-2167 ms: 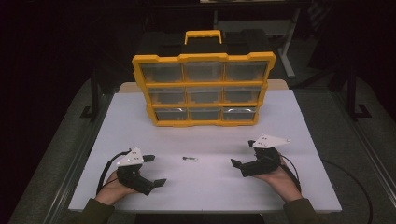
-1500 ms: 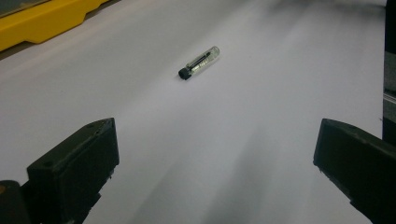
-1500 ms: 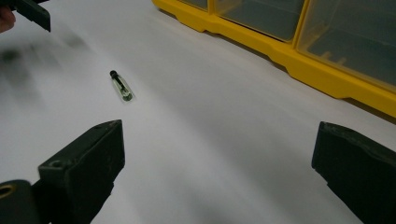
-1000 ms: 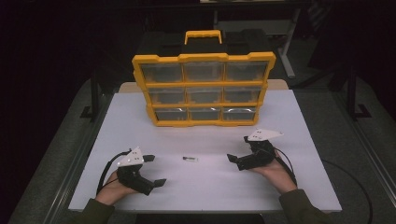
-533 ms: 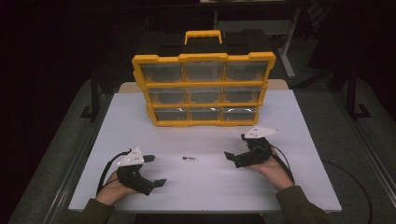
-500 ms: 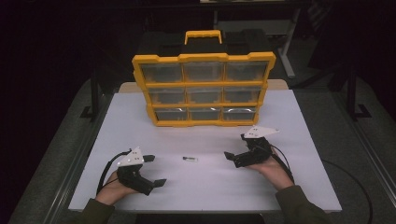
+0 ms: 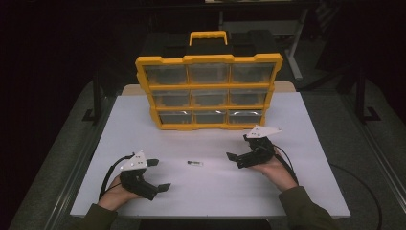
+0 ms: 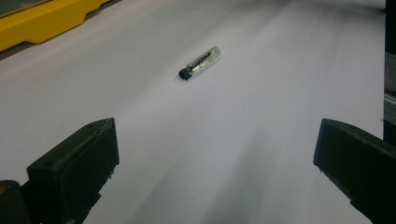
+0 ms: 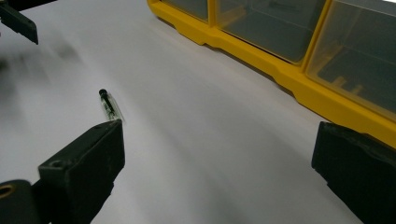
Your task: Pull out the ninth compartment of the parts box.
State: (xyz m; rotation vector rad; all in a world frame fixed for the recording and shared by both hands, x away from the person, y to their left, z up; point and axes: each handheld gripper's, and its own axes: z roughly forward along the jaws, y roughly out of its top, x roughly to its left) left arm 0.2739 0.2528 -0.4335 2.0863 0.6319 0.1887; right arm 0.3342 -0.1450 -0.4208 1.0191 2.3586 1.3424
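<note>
A small clear tube with a black cap (image 7: 195, 163) lies flat on the white table (image 7: 206, 196), midway between my two grippers. My left gripper (image 7: 158, 175) rests near the front left, open and empty, with the tube (image 8: 200, 62) ahead of its jaws (image 8: 215, 154). My right gripper (image 7: 239, 147) is open and empty to the right of the tube, just in front of the organizer. In the right gripper view (image 9: 217, 158) the tube (image 9: 108, 105) lies just beyond the left jaw's tip.
A yellow drawer organizer (image 7: 209, 91) with clear drawers and a carry handle stands upright at the back middle of the table. Its bottom drawers (image 9: 355, 51) are close to my right gripper. The left gripper's jaw (image 9: 18, 21) shows far off. Dark floor surrounds the table.
My right gripper has moved left and away from the table's front edge, closer to the tube and the organizer. The left gripper and the tube have stayed put.
</note>
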